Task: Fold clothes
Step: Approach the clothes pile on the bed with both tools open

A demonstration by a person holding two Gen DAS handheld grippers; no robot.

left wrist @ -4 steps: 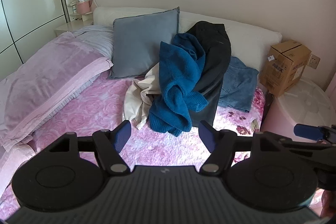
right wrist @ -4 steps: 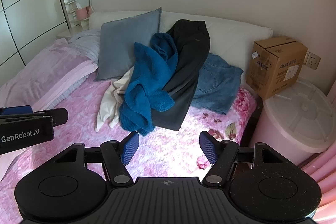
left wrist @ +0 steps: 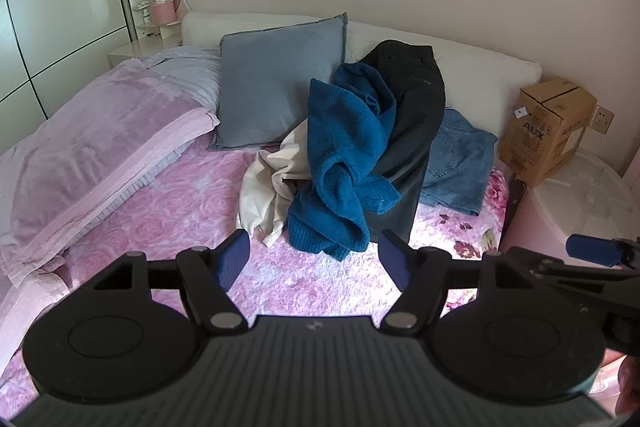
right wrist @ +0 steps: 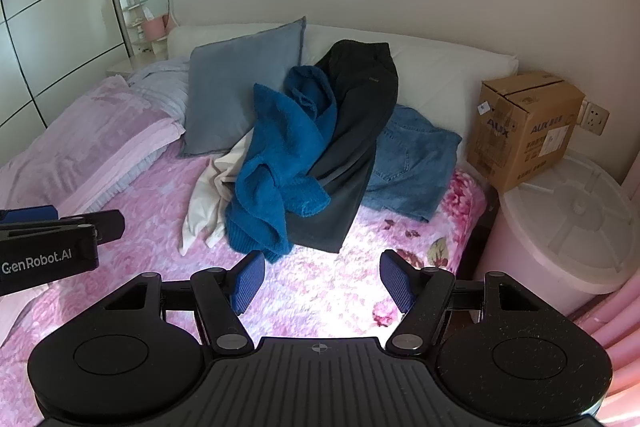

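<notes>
My left gripper (left wrist: 314, 263) hangs over the near part of the bed (left wrist: 168, 211), its jaws spread wide with nothing between them but pink floral cover. My right gripper (right wrist: 322, 281) is the same: jaws wide apart, empty, held above the cover. From the left wrist view the right one pokes in at 3 o'clock; from the right wrist view the left one juts in at 9 o'clock, so the two sit side by side, apart.

The clothes lie in a heap at 12 o'clock from both grippers, well ahead of the fingertips and not touched. On top is a blue sweater (left wrist: 348, 155), crumpled, its lower edge nearest to me. Under it and to its right runs a black garment (left wrist: 416, 115), stretched from the white headboard cushion (left wrist: 480, 83) down toward me. A cream garment (left wrist: 272, 187) sticks out from beneath the sweater at 10 o'clock of the heap. Blue jeans (left wrist: 456, 163) lie flat at 3 o'clock of the heap, partly under the black piece.

A grey pillow (left wrist: 276, 87) leans upright against the headboard cushion at 11 o'clock, touching the heap. A pink quilt (left wrist: 100, 147) is bunched along the bed at 9 to 10 o'clock. Off the bed at 2 o'clock a cardboard box (left wrist: 548, 131) sits on a white-lidded pink tub (left wrist: 572, 203).
</notes>
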